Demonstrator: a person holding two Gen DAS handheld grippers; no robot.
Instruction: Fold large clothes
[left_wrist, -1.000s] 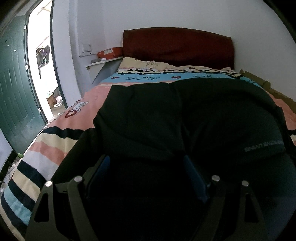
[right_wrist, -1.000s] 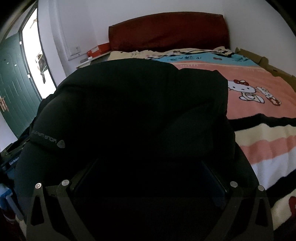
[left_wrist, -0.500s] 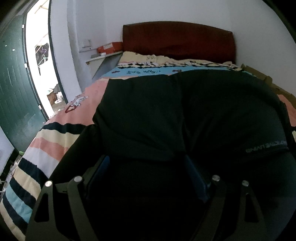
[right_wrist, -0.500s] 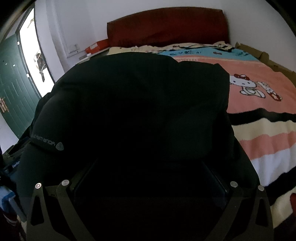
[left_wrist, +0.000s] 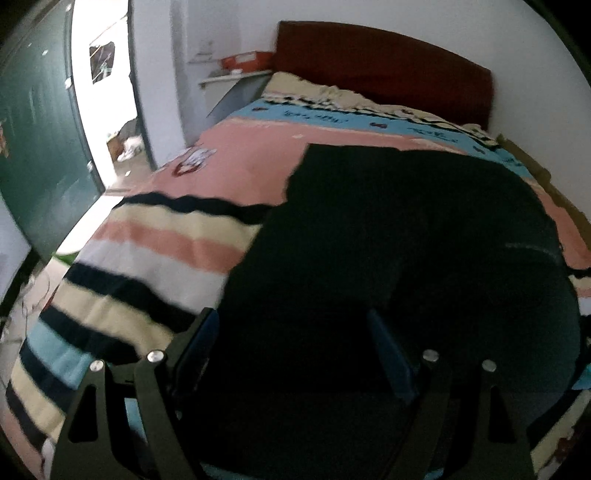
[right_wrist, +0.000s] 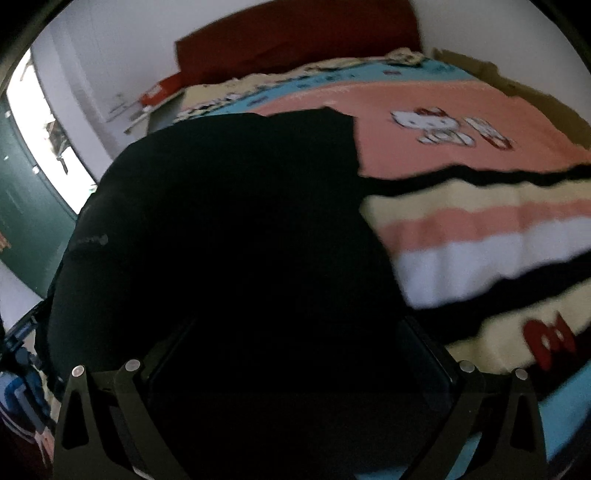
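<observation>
Left wrist view: the left gripper (left_wrist: 291, 347), jaws wide, straddles a bulky black garment (left_wrist: 406, 240) near the foot edge of a pink striped cartoon blanket (left_wrist: 147, 240); the right gripper (right_wrist: 295, 354) does likewise, grip uncertain. More blanket shows than a second ago, suggesting the garment is being drawn back.

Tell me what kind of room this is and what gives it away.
Most likely a home bedroom. A bed with a dark red headboard fills the views, spread with a striped cartoon-print blanket, a black garment lying on it. A green door stands open beside the bed.
</observation>
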